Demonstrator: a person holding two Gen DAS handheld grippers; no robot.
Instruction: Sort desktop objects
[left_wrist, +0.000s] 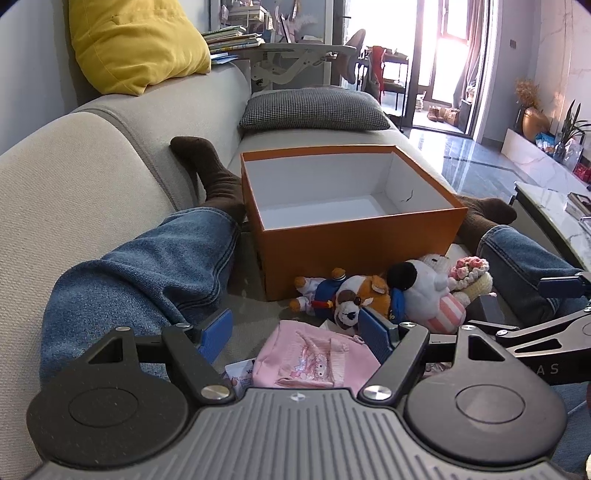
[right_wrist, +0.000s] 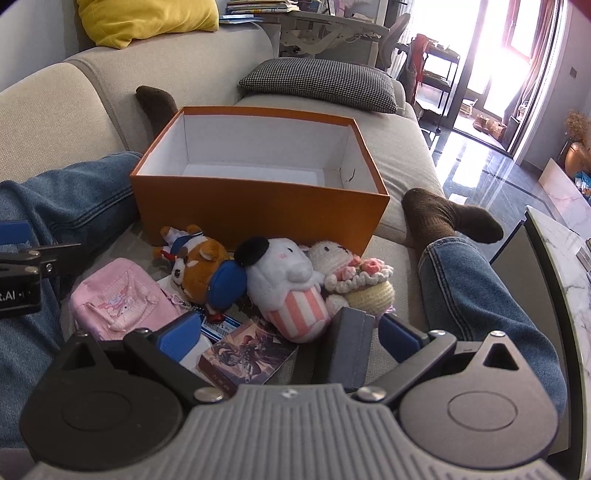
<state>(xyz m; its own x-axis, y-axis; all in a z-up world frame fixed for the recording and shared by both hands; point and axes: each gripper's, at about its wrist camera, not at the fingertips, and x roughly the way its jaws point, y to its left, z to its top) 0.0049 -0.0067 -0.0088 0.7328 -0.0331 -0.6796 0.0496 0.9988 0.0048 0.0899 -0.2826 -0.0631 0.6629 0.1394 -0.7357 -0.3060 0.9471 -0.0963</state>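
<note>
An empty orange box (left_wrist: 354, 240) (right_wrist: 258, 206) with a white inside stands on the sofa seat. In front of it lie a brown dog plush (left_wrist: 354, 299) (right_wrist: 203, 266), a white plush in a pink-striped cup (left_wrist: 432, 291) (right_wrist: 291, 291), a crochet bunny with a cake (left_wrist: 472, 275) (right_wrist: 354, 275) and a pink pouch (left_wrist: 317, 360) (right_wrist: 118, 299). My left gripper (left_wrist: 295, 336) hovers open just above the pouch. Above a card pack (right_wrist: 247, 356) and a dark grey box (right_wrist: 347, 347), my right gripper (right_wrist: 290, 338) is open and holds nothing.
A person's legs in jeans (left_wrist: 147, 266) (right_wrist: 480, 295) with brown socks lie on either side of the pile. A beige sofa back (left_wrist: 74, 177) rises at left, a houndstooth cushion (right_wrist: 321, 83) sits beyond the box, and a marble table (right_wrist: 561, 280) stands at right.
</note>
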